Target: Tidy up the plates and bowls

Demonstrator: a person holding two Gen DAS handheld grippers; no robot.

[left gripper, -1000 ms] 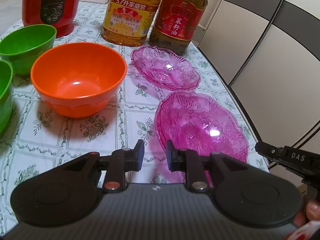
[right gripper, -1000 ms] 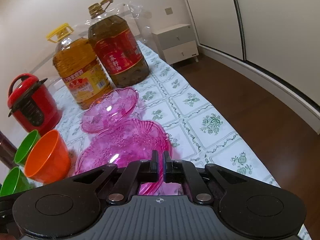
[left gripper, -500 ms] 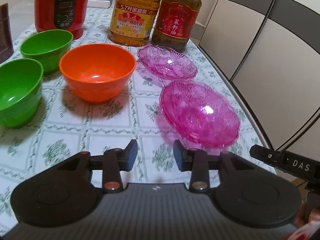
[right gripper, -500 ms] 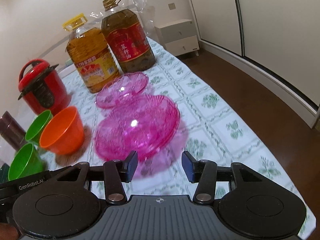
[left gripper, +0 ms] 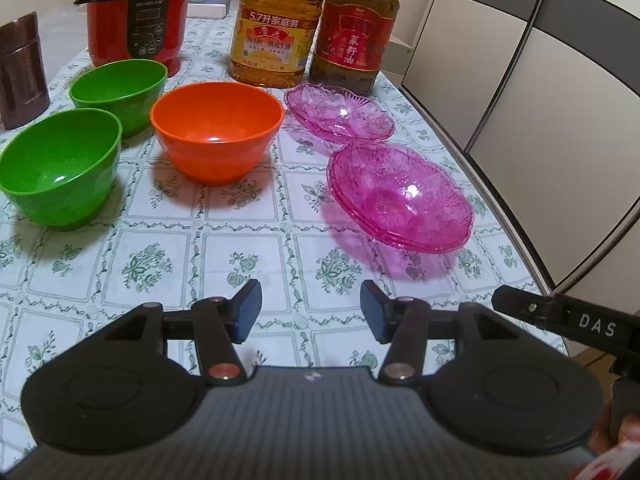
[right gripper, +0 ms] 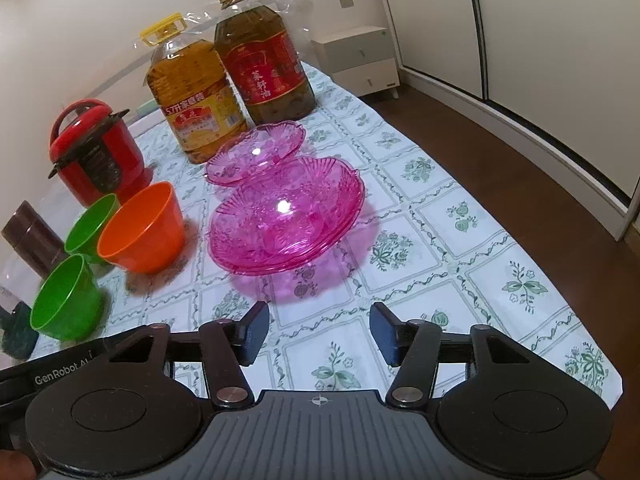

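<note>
So the pink stack point(left gripper: 400, 196) sat near the desk's point(left gripper: 168, 248) right edge, looked like a couple of plates nested already. One more pink plate point(left gripper: 338, 118) was still loose just behind it, by the oil jugs point(right gripper: 232, 80). The orange bowl point(left gripper: 216, 136) and two green bowls point(left gripper: 60, 164) weren't stacked at all, so I'd say maybe a third done. Left tongs point(left gripper: 311, 312) and right tongs point(right gripper: 319, 334) had both just been opening, sat about half open with nothing between them, hanging over bare cloth in front of the stack.
</note>
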